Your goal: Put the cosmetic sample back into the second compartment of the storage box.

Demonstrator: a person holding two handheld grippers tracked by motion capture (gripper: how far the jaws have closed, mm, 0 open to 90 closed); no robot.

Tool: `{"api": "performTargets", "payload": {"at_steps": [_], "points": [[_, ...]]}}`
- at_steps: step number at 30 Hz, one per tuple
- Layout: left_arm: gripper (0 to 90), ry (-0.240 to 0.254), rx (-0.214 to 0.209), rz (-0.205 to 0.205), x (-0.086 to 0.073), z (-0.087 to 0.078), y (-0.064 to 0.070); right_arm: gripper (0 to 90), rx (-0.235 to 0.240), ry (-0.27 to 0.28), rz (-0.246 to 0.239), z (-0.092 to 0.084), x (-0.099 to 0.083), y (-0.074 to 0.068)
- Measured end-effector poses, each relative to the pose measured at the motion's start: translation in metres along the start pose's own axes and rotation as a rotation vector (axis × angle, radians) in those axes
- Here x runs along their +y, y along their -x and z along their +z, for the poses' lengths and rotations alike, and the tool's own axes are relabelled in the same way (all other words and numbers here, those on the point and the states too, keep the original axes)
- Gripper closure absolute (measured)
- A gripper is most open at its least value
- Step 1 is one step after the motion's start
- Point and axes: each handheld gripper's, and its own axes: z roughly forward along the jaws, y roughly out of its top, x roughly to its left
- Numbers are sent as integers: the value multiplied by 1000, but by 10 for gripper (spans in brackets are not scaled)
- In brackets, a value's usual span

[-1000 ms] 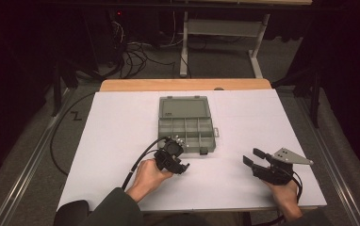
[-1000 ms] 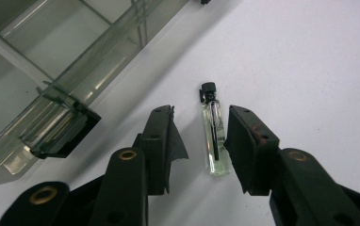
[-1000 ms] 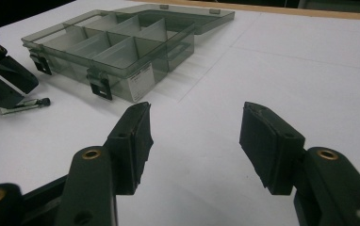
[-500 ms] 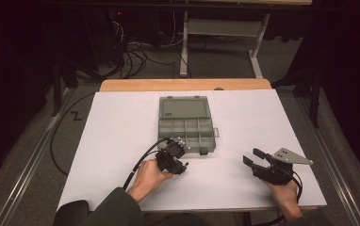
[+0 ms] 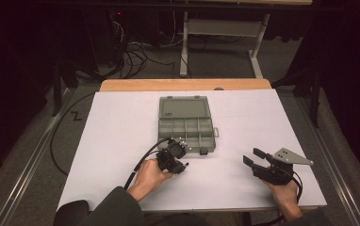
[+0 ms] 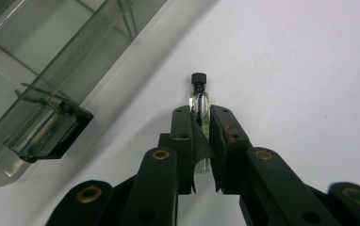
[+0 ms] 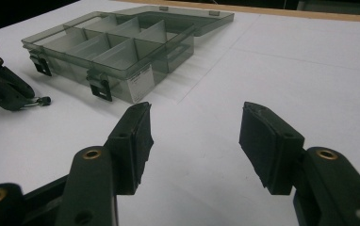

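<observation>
At lower centre of the left gripper view, the left gripper [image 6: 201,136], jaws just closed, pinches a small vial [image 6: 200,101] lengthwise, cap pointing up-frame, with the open organizer box [image 6: 51,70] at upper left, while the right gripper [image 7: 194,141] sits spread.

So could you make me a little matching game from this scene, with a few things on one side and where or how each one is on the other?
Things:
1. small vial
2. organizer box
3. right gripper
4. left gripper

States:
A. lid swung open, compartments bare, mid-table
B. jaws wide apart, nothing between them
C. clear glass with a black cap, pinched between two black jaws
D. jaws have just been closing and now press on something, beside the box's front latch

Pairs: 1-C, 2-A, 3-B, 4-D
</observation>
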Motion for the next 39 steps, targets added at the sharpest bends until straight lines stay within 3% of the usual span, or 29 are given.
{"api": "performTargets", "payload": {"at_steps": [39], "points": [[805, 84, 16, -14, 8, -34, -13, 453, 2, 9, 2, 0, 0, 0]]}}
